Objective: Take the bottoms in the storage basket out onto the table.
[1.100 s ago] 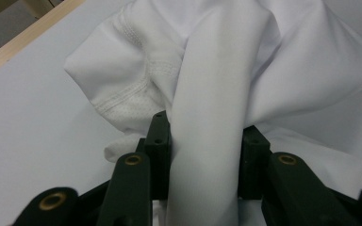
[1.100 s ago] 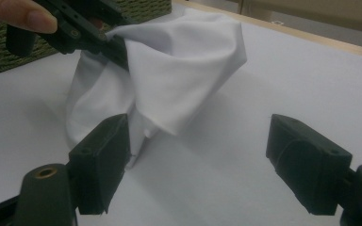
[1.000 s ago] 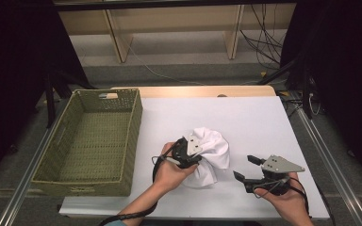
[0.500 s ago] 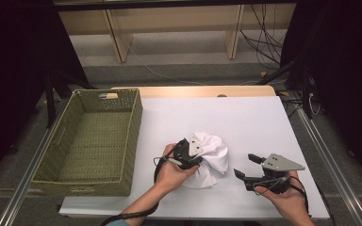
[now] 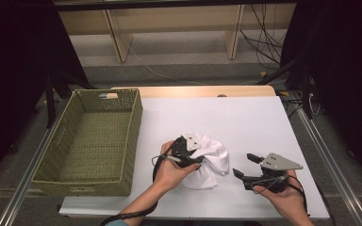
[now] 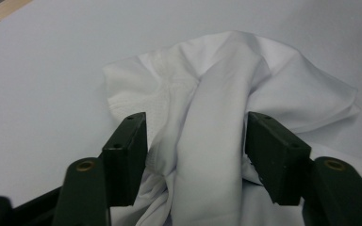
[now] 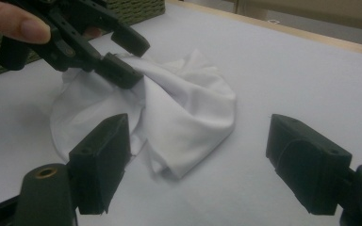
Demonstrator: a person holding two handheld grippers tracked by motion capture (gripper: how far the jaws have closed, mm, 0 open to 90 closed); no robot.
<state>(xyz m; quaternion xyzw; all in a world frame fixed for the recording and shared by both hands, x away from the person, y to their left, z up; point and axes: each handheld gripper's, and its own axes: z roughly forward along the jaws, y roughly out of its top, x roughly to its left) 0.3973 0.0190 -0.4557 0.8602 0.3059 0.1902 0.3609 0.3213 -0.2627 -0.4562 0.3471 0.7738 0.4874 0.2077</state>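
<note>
The white cloth (image 5: pixel 207 161) lies bunched on the white surface (image 5: pixel 245 117), near its front edge and just right of the woven basket (image 5: pixel 94 141), which stands apart from it. The left hand-held gripper (image 6: pixel 195 155) is at the cloth's left side; its jaws have just been opening and now stand partly apart, with a raised fold of cloth between them and a visible gap at each pad, so the fold is not clamped. The right hand-held gripper (image 5: pixel 245 165) rests on the surface to the right of the cloth, jaws wide apart and holding nothing. Judged step: release of the fold, or a re-grip of it, during handling of the cloth. The next move probably calls for a fresh purchase on an edge or fold, with the right hand-held gripper brought in to the cloth's near side. Close only when fabric sits fully between the pads.
</note>
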